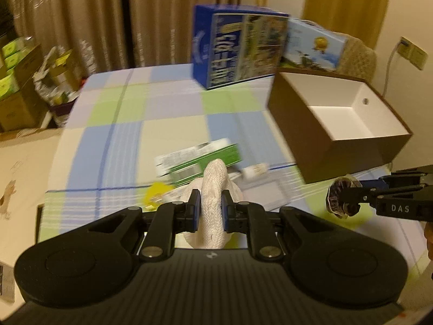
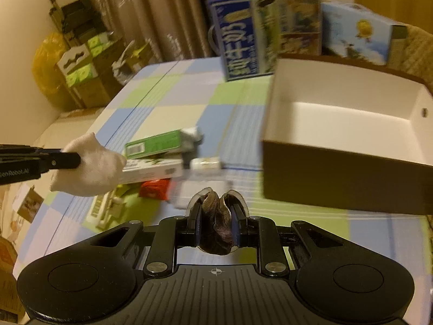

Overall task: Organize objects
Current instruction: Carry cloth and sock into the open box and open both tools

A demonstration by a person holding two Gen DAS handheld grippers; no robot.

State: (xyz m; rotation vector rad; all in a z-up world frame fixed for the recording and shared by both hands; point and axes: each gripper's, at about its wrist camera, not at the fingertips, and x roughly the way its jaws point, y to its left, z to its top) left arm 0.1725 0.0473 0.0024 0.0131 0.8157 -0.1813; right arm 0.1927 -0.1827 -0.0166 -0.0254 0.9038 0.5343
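Left tool (image 1: 211, 207) pinches a white cloth bundle (image 1: 213, 189); right tool (image 2: 216, 222) is pressed on a dark crumpled pouch (image 2: 217, 216), both above the desk (image 1: 121, 124) beside the open box (image 1: 338, 119).

The table (image 1: 130, 124) wears a checked cloth of pale blue, light green, cream and lavender squares crossed by thin dark blue lines. The box (image 1: 297, 124) is brown outside and plain white inside. Behind it stands a deep blue carton (image 1: 238, 48) with white lettering and a photo panel, and a sky-blue carton (image 1: 314, 43) with a yellow figure. Each gripper (image 1: 211, 205) is black with blue pads; the left one holds a white knitted cloth (image 1: 213, 189), the right gripper (image 2: 216, 216) a dark brown mottled piece (image 2: 216, 222). On the cloth lie a green-and-white packet (image 2: 157, 143) and a small red packet (image 2: 154, 188). The curtains (image 1: 81, 19) are beige-brown with a faint pale pattern.
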